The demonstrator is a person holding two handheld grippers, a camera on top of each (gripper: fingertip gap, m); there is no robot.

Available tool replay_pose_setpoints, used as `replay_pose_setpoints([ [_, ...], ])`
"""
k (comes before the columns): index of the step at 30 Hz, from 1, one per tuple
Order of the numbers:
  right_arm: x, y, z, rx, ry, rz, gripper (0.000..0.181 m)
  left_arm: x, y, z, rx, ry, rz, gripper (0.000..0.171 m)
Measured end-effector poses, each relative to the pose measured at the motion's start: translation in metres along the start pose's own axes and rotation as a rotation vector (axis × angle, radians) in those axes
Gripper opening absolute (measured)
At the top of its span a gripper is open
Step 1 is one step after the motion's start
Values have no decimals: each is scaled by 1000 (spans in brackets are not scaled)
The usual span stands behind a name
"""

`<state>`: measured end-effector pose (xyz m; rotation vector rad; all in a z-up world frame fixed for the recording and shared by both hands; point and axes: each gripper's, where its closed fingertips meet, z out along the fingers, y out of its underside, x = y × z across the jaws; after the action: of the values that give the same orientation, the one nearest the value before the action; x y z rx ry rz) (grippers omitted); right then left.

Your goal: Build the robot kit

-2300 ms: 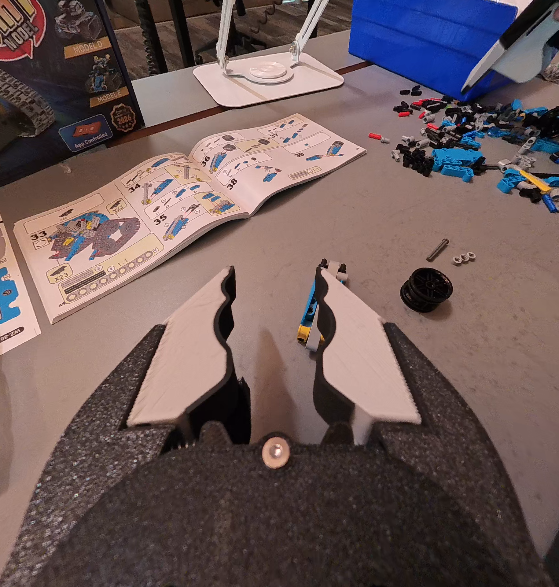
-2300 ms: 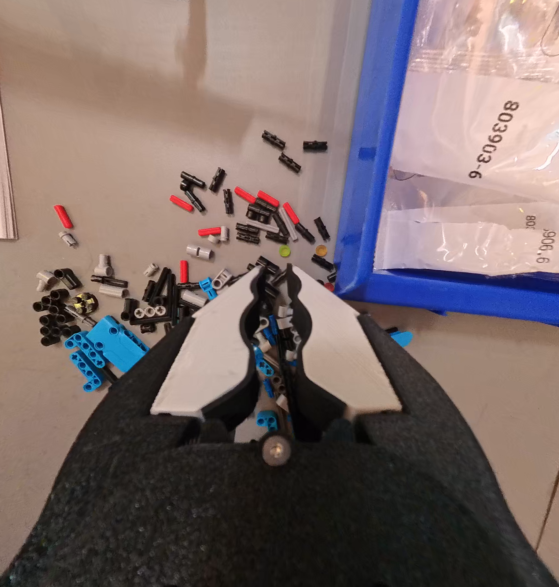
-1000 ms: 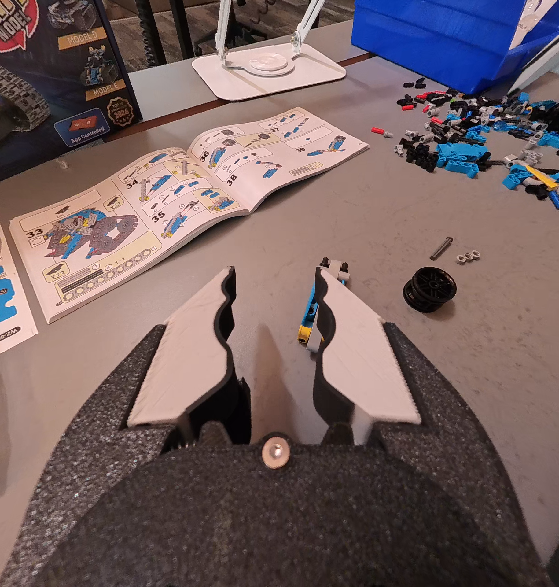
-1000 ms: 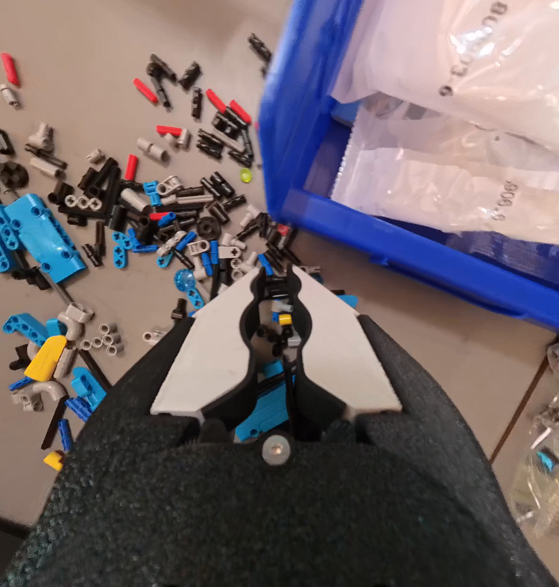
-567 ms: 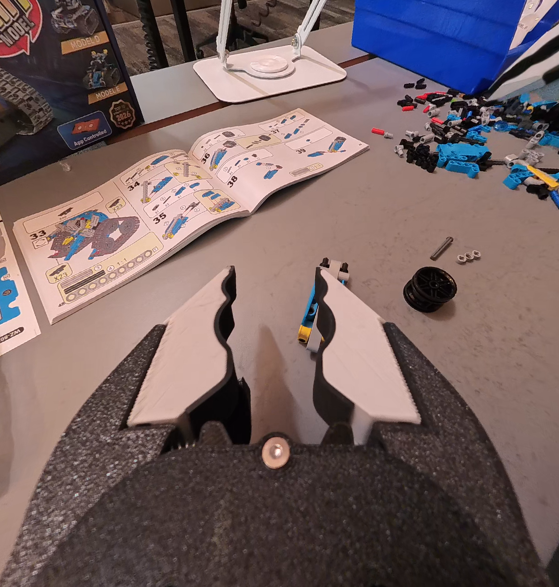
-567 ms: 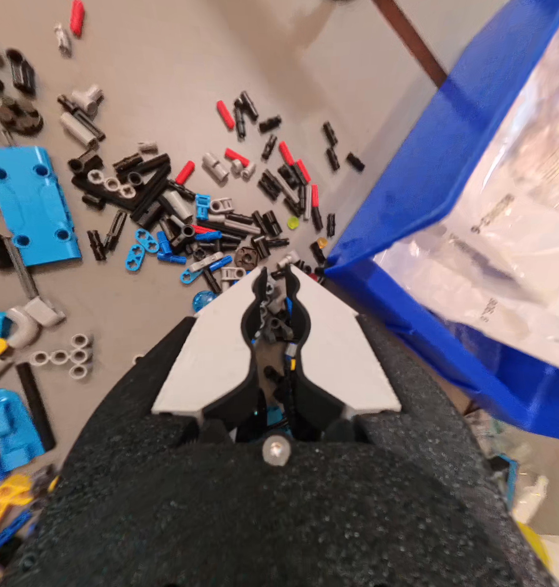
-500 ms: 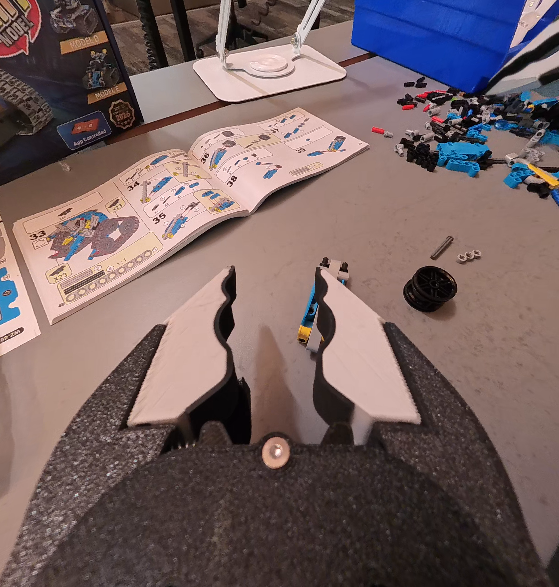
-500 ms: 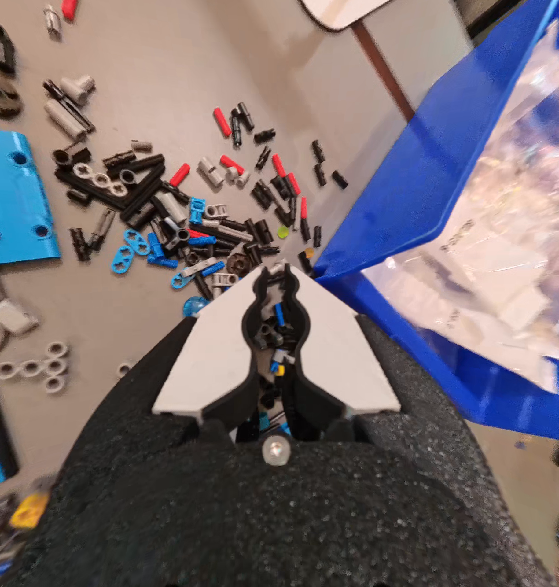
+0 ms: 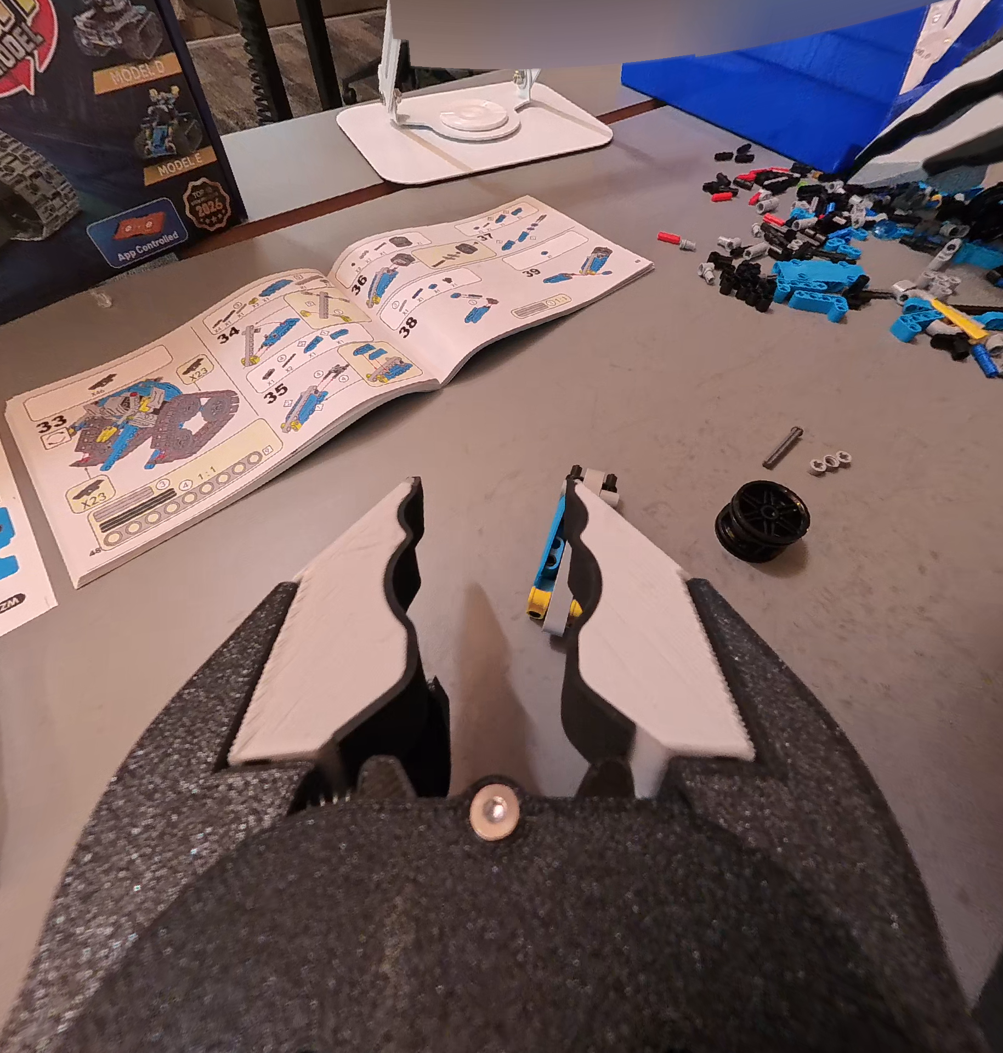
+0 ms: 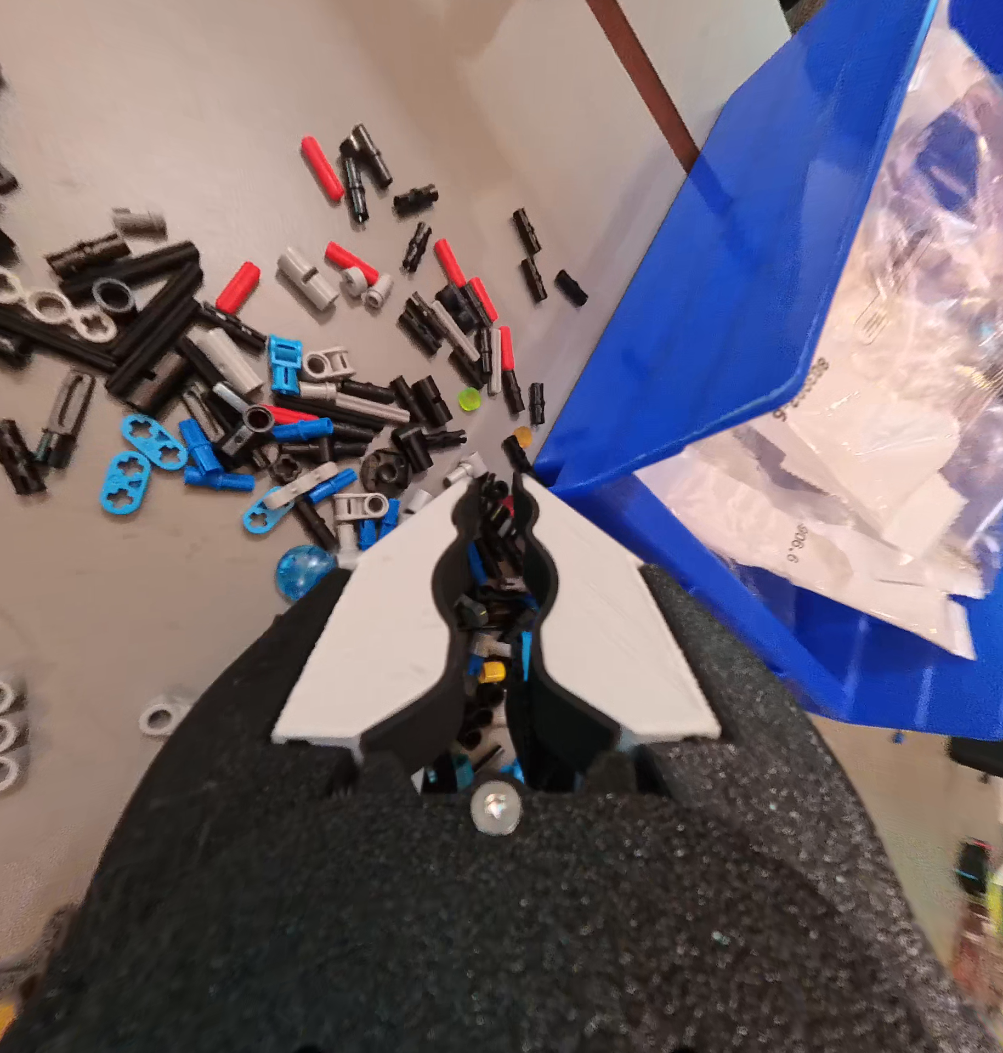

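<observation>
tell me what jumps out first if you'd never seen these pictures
The scatter of small black, red and blue building pieces on the grey table, beside a blue bin of clear bags. The open instruction booklet lies ahead of the open left gripper.

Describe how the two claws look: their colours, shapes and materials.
The left claw and the right claw look alike. Each has two pale grey, wedge-shaped fingers with wavy black inner edges. The body behind is dark, speckled foam-like material, with one silver screw in the middle. No cables or sleeves show.
</observation>
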<state>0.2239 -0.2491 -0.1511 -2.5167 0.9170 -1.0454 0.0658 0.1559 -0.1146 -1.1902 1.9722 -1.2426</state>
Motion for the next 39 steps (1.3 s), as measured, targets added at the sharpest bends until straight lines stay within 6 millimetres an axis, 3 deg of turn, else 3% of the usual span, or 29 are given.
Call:
replay_pose_setpoints([
  [7,-2,6,6,13,-133,220,12,2,-2,-1,11,21,-26,50],
  [17,-7,6,5,29,-113,266,4,2,-2,-1,12,29,-39,50],
  [23,-14,3,-3,35,-147,167,4,2,-2,0,12,29,-40,50],
  [26,-10,-11,-26,127,-149,139,5,0,-2,0,12,29,-48,50],
  [31,-1,-19,-77,258,-220,288,17,-1,-14,1,46,35,-86,50],
  [36,6,7,-120,309,-199,408,25,33,-55,1,71,156,-102,50],
  [39,19,30,-137,334,-143,501,25,72,-78,8,28,250,-53,50],
])
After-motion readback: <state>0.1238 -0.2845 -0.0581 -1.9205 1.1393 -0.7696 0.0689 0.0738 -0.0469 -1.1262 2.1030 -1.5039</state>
